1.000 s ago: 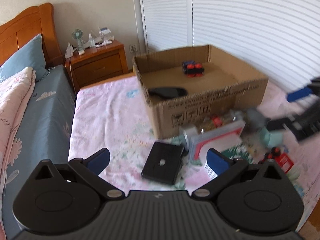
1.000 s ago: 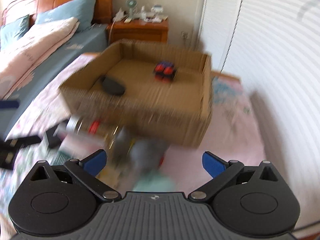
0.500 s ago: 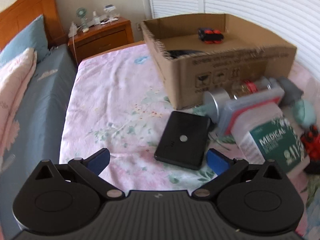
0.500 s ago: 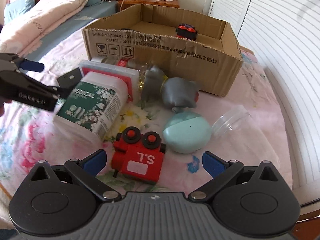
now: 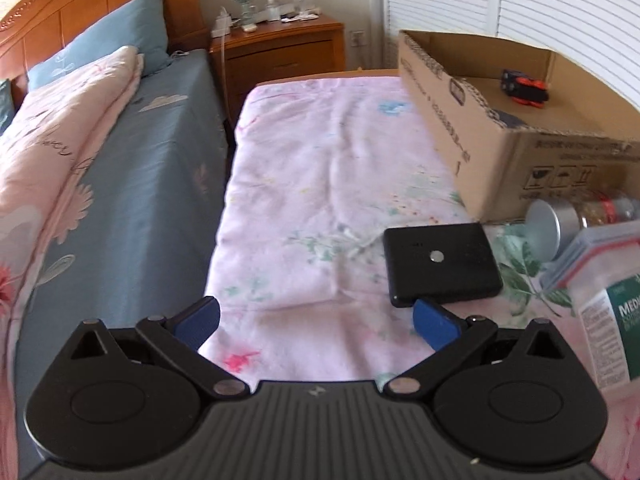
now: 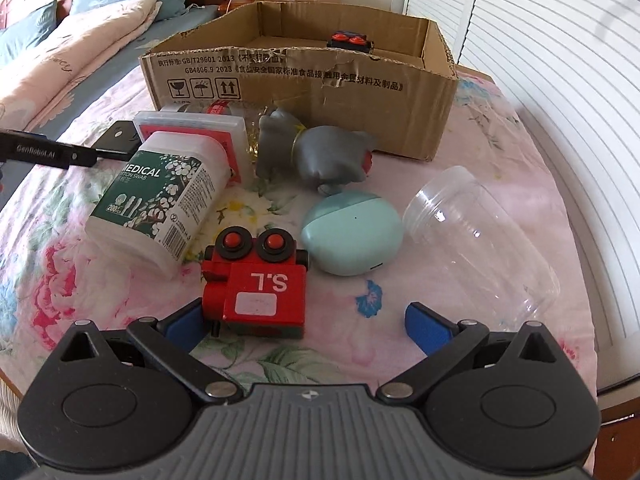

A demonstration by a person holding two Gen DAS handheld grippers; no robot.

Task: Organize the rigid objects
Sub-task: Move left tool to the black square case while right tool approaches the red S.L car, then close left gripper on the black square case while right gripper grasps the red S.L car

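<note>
An open cardboard box [image 6: 304, 80] stands on the pink floral bedspread, with a dark toy car [image 6: 350, 42] inside; the box also shows in the left wrist view [image 5: 500, 152]. In front lie a cotton swab tub [image 6: 160, 196], a red toy block marked S.L [image 6: 256, 284], a teal case [image 6: 352, 232], a grey toy figure [image 6: 316, 152] and a clear plastic cup [image 6: 484, 232]. My right gripper [image 6: 308, 326] is open, with the red block just ahead of its left finger. My left gripper [image 5: 316, 322] is open and empty, beside a black power bank [image 5: 440, 264].
A metal-lidded jar [image 5: 576, 220] and a flat pink-edged case [image 6: 192, 128] lie against the box front. A blue bed with pillows [image 5: 100, 152] runs along the left. A wooden nightstand [image 5: 280, 48] with small items stands behind. White slatted doors are on the right.
My left gripper has swung left, so the power bank now sits by its right finger. My right gripper has moved closer and lower toward the red block.
</note>
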